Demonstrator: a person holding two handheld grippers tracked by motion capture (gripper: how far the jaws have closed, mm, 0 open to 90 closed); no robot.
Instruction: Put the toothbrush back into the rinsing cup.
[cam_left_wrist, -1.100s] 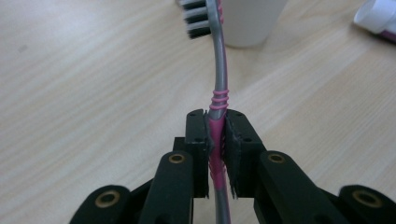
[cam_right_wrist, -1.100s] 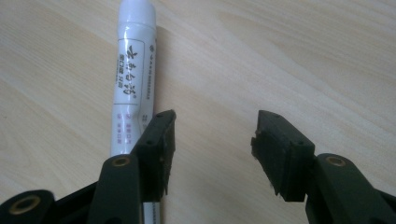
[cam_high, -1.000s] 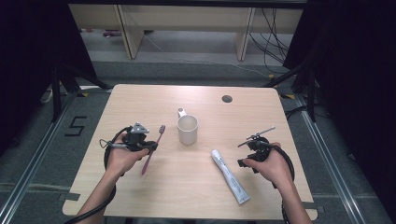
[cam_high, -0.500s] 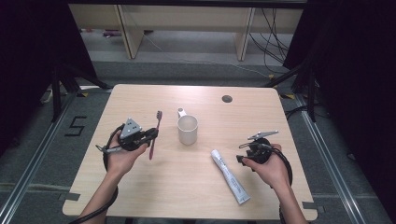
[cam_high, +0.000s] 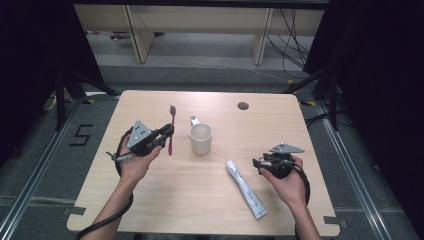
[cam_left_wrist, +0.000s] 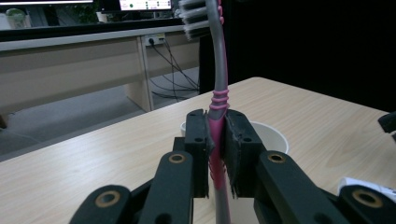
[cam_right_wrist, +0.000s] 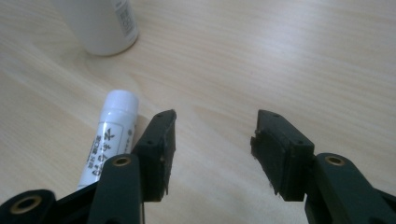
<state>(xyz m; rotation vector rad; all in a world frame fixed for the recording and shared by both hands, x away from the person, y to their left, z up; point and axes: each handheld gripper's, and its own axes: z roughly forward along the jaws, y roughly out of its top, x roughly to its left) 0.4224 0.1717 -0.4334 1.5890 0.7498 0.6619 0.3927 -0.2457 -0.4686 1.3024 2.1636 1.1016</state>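
Left gripper (cam_high: 167, 134) held up over the left half of the wooden table (cam_high: 165, 200), jaws clamped tight on the pink-and-grey toothbrush (cam_high: 171, 131). Toothbrush standing nearly upright in that grip, bristle head on top, pinched on the ribbed pink part of its handle, as seen in the left gripper view (cam_left_wrist: 218, 135). Lifted clear of the tabletop, just to the left of the white mug (cam_high: 200, 138); not touching it. Mug upright near the middle of the table, its handle turned toward the far edge, its rim seen behind the clamped jaws in the left gripper view (cam_left_wrist: 273, 135). Right gripper (cam_high: 260, 164) low over the right half of the table, jaws parted about halfway with nothing between them, only bare wood showing in the gap in the right gripper view (cam_right_wrist: 212, 140). White toothpaste tube (cam_high: 246, 188) lying flat on the table, cap end pointed toward the mug, just beside the right gripper's left jaw; tube's capped end close to that jaw in the right gripper view (cam_right_wrist: 112, 140), whether touching it or not impossible to tell. Small round cable hole (cam_high: 243, 106) near the far edge, well apart from everything else.
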